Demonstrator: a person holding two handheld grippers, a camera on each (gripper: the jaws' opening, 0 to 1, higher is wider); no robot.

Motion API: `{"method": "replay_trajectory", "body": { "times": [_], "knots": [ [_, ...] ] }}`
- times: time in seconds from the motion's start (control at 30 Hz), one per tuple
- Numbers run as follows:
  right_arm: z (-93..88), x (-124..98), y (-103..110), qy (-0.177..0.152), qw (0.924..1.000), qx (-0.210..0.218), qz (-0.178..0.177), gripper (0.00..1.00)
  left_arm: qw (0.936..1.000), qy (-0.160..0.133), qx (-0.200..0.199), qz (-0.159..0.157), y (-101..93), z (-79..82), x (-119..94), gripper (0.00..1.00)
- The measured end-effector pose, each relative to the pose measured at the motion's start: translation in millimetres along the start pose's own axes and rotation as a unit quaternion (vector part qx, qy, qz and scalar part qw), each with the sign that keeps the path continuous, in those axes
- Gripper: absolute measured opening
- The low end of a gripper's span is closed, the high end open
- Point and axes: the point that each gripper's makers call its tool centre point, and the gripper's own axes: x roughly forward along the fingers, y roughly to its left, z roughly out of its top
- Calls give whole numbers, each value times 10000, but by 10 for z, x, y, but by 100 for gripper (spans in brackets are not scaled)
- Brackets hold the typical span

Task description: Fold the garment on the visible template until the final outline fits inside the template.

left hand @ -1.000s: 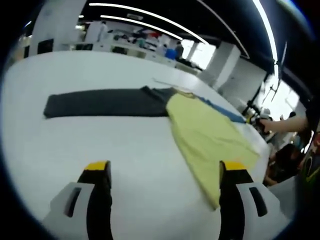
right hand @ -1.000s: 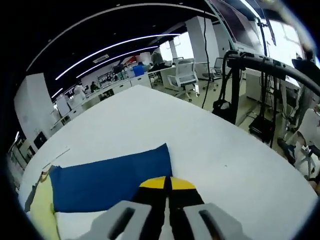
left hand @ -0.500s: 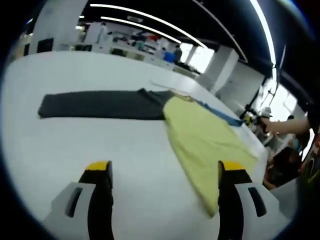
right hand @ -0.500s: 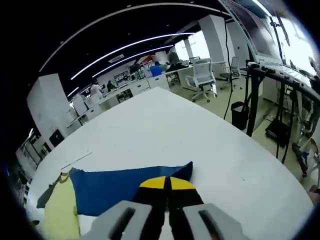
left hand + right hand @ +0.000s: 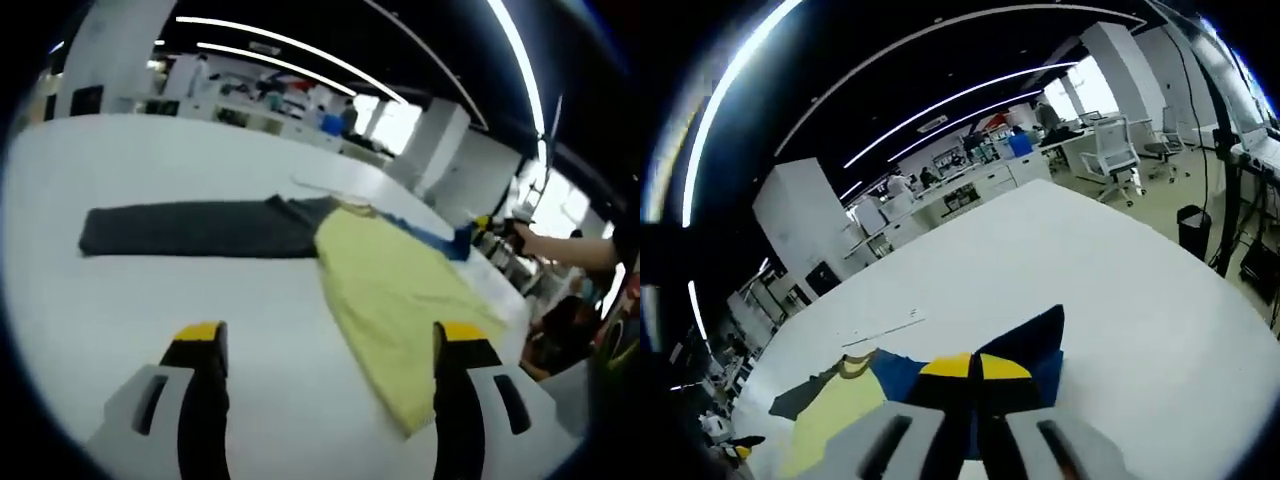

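A garment lies on the white table (image 5: 150, 310), with a dark grey sleeve (image 5: 190, 228) stretched left, a yellow body (image 5: 390, 290) and a blue sleeve (image 5: 440, 240) at the far end. My left gripper (image 5: 320, 335) hovers open over bare table, its right finger near the yellow hem. In the right gripper view, my right gripper (image 5: 975, 368) is shut on the blue sleeve (image 5: 1040, 345), whose raised end stands up as a point. The yellow body (image 5: 830, 420) and grey part (image 5: 800, 398) lie to its left. In the left gripper view the right gripper (image 5: 490, 225) shows far off.
A thin pale line (image 5: 880, 330) marks the table beyond the collar. A person's arm (image 5: 570, 248) reaches in at the right. The table edge (image 5: 1200, 260) drops off toward office chairs and desks (image 5: 1110, 150). Wide bare table lies beyond the garment.
My right gripper has lifted the blue sleeve end and carried it toward the yellow body, so the flat sleeve now stands bunched. The left gripper has barely moved.
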Motion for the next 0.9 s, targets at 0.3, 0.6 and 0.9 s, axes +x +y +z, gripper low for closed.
{"method": "replay_trajectory", "body": {
  "times": [0.3, 0.6, 0.9],
  "knots": [
    [-236, 156, 862, 103, 9963, 99, 849, 0, 10000, -30, 65, -56, -95, 46, -83, 79],
    [-473, 317, 1823, 309, 9867, -56, 1595, 0, 9998, -135, 72, -126, -200, 126, -111, 79],
    [-508, 455, 2514, 407, 9749, -170, 2183, 0, 9993, -320, 71, -151, -256, 206, -214, 78]
  ]
}}
